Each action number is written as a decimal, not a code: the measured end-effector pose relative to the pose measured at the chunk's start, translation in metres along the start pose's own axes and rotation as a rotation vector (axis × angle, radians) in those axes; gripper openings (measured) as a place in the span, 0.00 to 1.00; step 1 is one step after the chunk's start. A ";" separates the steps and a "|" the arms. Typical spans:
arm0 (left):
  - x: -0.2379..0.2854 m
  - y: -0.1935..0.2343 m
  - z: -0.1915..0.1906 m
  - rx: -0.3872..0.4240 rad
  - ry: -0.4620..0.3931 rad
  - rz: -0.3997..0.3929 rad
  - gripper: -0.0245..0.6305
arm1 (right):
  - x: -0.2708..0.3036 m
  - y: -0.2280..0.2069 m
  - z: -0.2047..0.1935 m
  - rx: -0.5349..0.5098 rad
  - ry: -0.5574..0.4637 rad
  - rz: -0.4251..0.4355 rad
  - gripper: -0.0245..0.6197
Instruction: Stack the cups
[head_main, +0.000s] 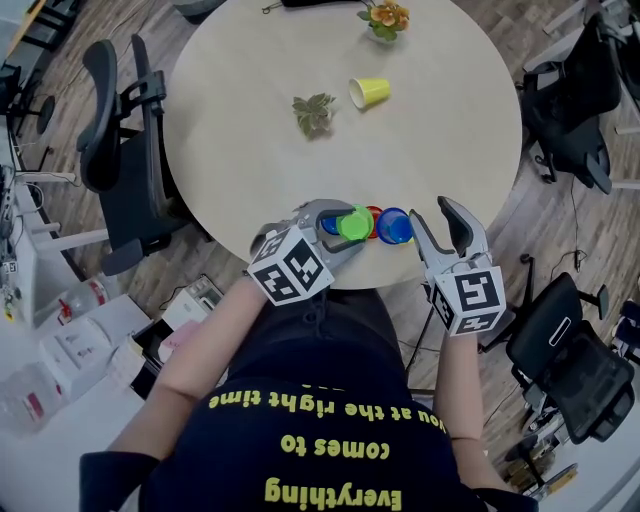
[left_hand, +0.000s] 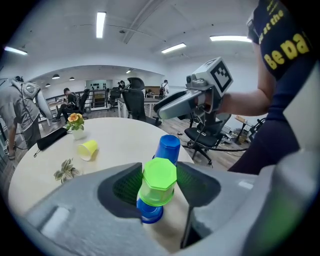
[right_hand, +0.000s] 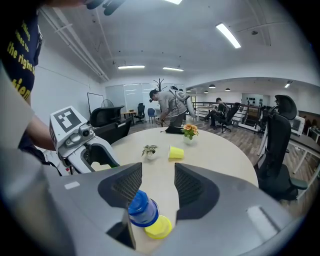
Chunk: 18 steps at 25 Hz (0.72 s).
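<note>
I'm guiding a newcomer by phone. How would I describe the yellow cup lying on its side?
On the round table, look past the cups clustered at the near edge. Right of the small leafy plant lies the yellow cup, the only one tipped on its side.

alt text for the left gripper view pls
The left gripper holds an upside-down green cup between its jaws, right over a blue cup at the near edge of the round table. A second blue cup stands just behind; a yellow cup lies on its side farther off, and the right gripper hovers at right.
</note>
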<state>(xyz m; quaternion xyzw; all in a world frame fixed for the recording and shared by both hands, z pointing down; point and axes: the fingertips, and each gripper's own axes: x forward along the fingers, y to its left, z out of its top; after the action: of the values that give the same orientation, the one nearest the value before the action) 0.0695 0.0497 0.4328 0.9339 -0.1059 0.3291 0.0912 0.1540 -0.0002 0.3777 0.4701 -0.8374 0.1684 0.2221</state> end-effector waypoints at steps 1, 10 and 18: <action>0.001 0.000 0.000 -0.003 -0.003 -0.001 0.38 | 0.000 0.000 0.000 -0.001 0.000 -0.001 0.37; 0.004 0.000 0.007 -0.010 -0.018 -0.033 0.38 | -0.003 -0.013 0.002 0.009 0.001 -0.019 0.37; -0.010 0.002 0.036 -0.025 -0.121 -0.061 0.38 | -0.001 -0.027 0.008 0.012 -0.006 -0.026 0.37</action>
<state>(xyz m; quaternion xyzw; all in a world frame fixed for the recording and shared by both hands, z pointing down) 0.0824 0.0402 0.3987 0.9536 -0.0869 0.2680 0.1061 0.1757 -0.0168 0.3728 0.4828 -0.8309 0.1690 0.2190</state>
